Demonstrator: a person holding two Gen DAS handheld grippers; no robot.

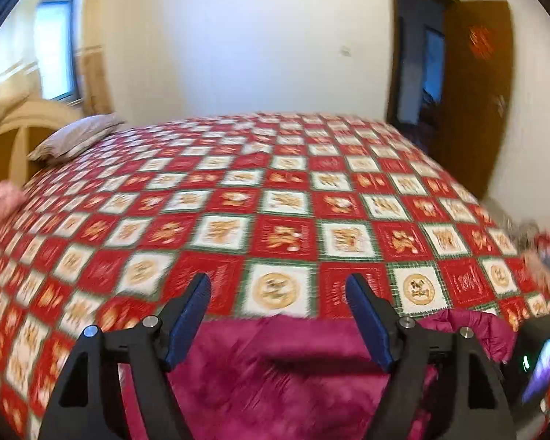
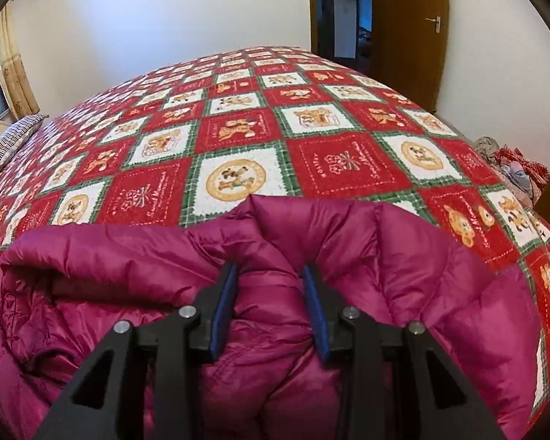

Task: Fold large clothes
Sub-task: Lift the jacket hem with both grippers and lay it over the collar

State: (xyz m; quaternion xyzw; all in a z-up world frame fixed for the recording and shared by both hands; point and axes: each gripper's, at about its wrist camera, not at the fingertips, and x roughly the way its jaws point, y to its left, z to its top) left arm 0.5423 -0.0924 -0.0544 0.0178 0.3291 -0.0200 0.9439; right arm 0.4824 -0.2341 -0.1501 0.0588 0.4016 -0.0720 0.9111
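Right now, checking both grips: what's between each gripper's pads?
Left gripper: nothing, open above the magenta jacket, left wrist view. Right gripper: a bunched jacket fold, clamped, right wrist view.

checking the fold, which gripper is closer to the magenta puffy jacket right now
Right. The right gripper has a bunched fold of the magenta jacket pinched between its pads. The left gripper hangs open above the jacket, nothing between its fingers.

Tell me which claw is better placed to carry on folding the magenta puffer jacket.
Right. The right claw is shut on a bunch of the magenta quilted puffer jacket; the left claw stands open above it, gripping nothing.
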